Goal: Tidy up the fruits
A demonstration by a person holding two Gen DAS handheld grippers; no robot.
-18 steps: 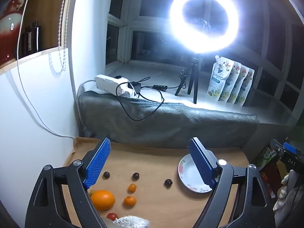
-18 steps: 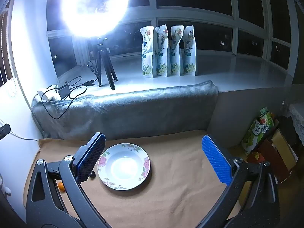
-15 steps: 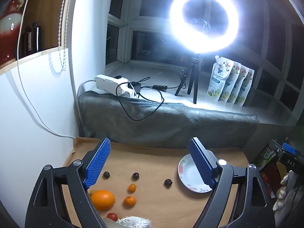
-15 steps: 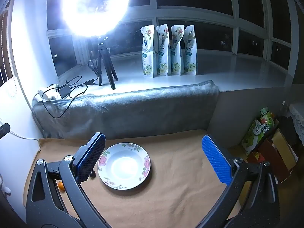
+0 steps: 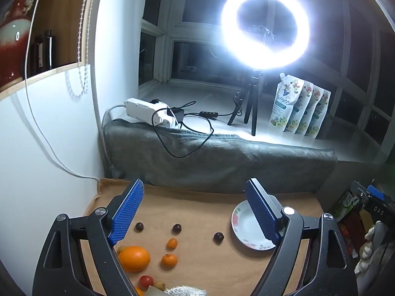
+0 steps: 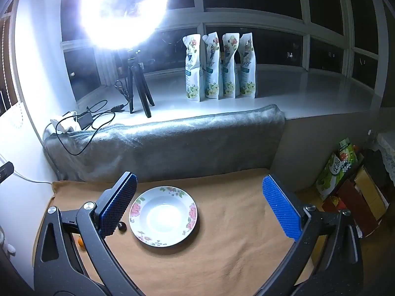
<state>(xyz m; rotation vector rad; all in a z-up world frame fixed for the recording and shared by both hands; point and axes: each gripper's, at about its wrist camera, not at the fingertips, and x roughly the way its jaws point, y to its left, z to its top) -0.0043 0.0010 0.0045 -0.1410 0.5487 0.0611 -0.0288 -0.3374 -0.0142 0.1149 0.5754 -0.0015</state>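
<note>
Nearest the left gripper (image 5: 195, 212), whose jaws stand wide and hold nothing, a large orange (image 5: 134, 258) lies on the tan cloth (image 5: 197, 266) with small tangerines (image 5: 169, 260) and dark round fruits (image 5: 218, 237) scattered beyond. The right gripper (image 6: 200, 204), equally wide and empty, hangs over the flowered plate (image 6: 163, 215). Behind, a grey blanket (image 6: 172, 145), then the ring light (image 5: 265, 26).

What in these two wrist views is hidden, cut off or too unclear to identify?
- Left wrist view: pale fruit behind the large orange, mostly hidden by it and the hand-held gripper's finger.
- Left wrist view: whitish textured thing, cut by the bottom edge.
- Right wrist view: small orange fruit, mostly behind the gripper frame.
</note>
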